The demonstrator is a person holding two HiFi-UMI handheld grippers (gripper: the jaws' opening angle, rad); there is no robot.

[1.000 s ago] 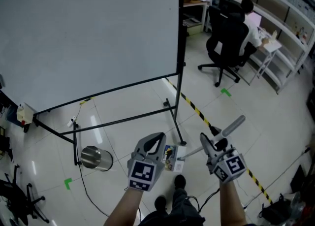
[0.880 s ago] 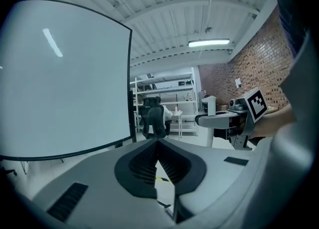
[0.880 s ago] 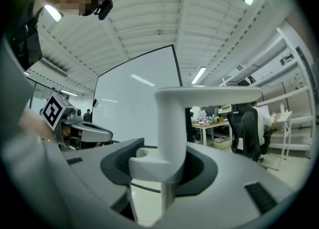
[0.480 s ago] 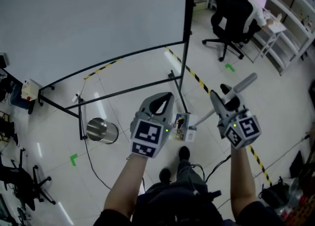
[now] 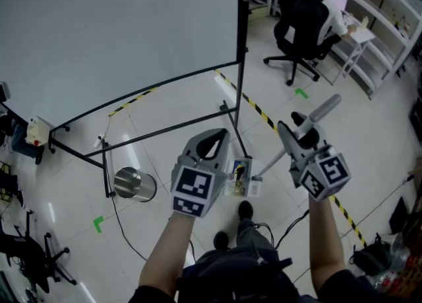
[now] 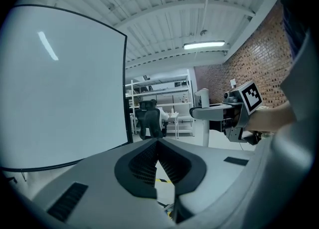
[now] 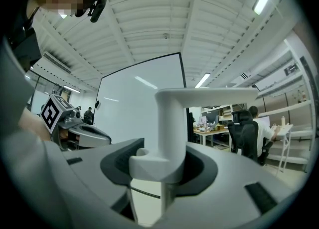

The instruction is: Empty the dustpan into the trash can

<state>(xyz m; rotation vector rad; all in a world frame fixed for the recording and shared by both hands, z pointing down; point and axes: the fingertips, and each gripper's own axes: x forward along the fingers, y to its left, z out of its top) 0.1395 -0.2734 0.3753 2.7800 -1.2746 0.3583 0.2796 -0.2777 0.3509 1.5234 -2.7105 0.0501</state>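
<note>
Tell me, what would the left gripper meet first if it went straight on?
Nothing near: the left gripper points just past the whiteboard post towards the office chair; depth is unclear.

Head view: sits on your head and looks steeply down at the glossy white tiled floor (image 5: 369,143).
Left gripper view: rides your left gripper (image 6: 157,143) and faces level along its jaws.
Right gripper view: rides your right gripper (image 7: 160,167), with the pale grey plastic dustpan handle (image 7: 172,133) right at the lens.
Shared by all three: large white screen on a black frame (image 5: 112,24) (image 6: 60,98) (image 7: 139,103) and black swivel office chair (image 5: 300,28) (image 6: 148,123) (image 7: 244,135).
</note>
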